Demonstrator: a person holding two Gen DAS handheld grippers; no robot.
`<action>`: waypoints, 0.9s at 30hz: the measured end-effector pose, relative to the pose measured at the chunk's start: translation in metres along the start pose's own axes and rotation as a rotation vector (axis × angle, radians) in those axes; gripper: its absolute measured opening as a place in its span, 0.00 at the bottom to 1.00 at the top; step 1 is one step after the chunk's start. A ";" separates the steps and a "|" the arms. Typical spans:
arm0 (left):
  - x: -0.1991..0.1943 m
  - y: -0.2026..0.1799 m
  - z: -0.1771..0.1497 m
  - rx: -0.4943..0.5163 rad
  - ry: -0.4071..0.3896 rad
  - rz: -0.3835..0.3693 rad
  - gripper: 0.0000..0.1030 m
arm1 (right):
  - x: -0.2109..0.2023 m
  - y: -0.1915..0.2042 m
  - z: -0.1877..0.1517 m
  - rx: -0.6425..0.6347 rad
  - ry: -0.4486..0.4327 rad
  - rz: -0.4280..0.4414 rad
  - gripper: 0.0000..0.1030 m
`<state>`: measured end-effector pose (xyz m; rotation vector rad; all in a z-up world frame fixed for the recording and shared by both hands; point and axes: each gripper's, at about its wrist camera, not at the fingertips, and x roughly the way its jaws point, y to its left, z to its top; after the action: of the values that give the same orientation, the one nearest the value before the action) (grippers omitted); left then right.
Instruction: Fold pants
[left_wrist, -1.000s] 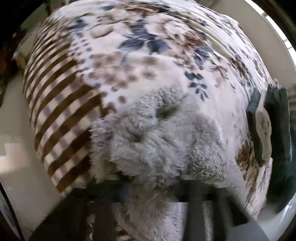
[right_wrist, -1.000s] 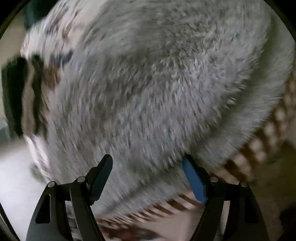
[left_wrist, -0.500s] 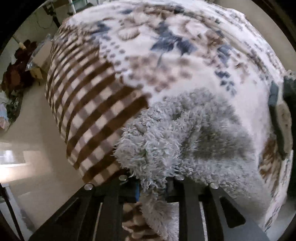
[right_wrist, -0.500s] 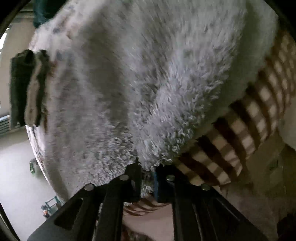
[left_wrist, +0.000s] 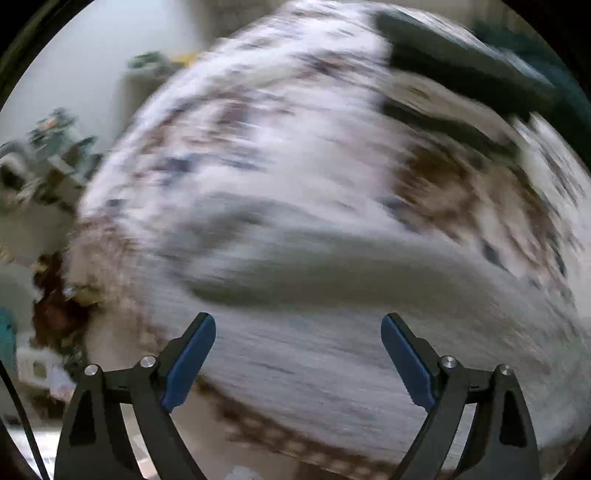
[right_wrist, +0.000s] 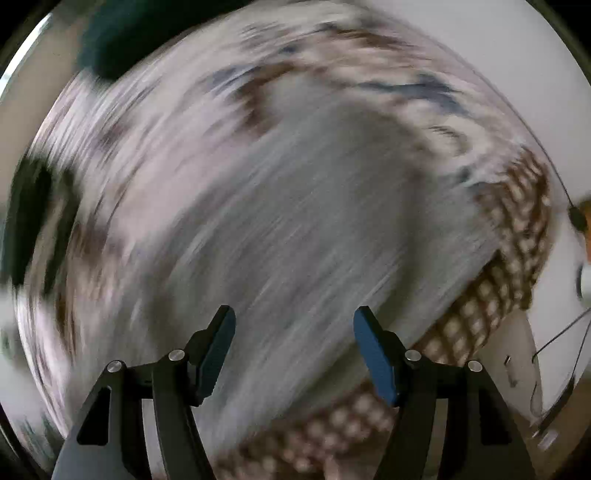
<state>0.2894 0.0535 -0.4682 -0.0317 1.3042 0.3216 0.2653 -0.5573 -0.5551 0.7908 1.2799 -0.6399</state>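
Note:
The grey fluffy pants (left_wrist: 332, 302) lie on a flowered blanket (left_wrist: 280, 122) with a brown checked border; both views are smeared by motion. My left gripper (left_wrist: 298, 332) hangs above the pants, its jaws opening wide with nothing between the blue pads. In the right wrist view the pants (right_wrist: 295, 221) fill the middle of the blanket (right_wrist: 147, 147). My right gripper (right_wrist: 294, 328) is above them, its jaws opening, and no cloth is between its pads.
A dark green and cream folded item (left_wrist: 461, 88) lies on the blanket at the upper right, seen as dark bands (right_wrist: 29, 221) at the left in the right wrist view. The checked border (right_wrist: 509, 236) marks the bed's edge. Blurred clutter (left_wrist: 48, 147) stands on the floor at the left.
Half a second ago both grippers were shut on pinches of the grey pants. Now both stand open, clear of the cloth, and have swung and lifted away; the left view has rolled.

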 end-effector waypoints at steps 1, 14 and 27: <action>0.005 -0.025 -0.003 0.025 0.027 -0.035 0.89 | 0.004 -0.025 0.018 0.069 0.006 0.018 0.67; -0.004 -0.159 -0.029 0.217 0.083 -0.149 0.89 | 0.011 -0.149 0.044 0.485 -0.065 0.470 0.10; -0.005 -0.173 -0.044 0.252 0.108 -0.146 0.89 | -0.003 -0.219 0.038 0.463 -0.027 0.350 0.67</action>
<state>0.2900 -0.1217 -0.5029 0.0696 1.4326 0.0299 0.1133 -0.7168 -0.5826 1.3482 0.9427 -0.6650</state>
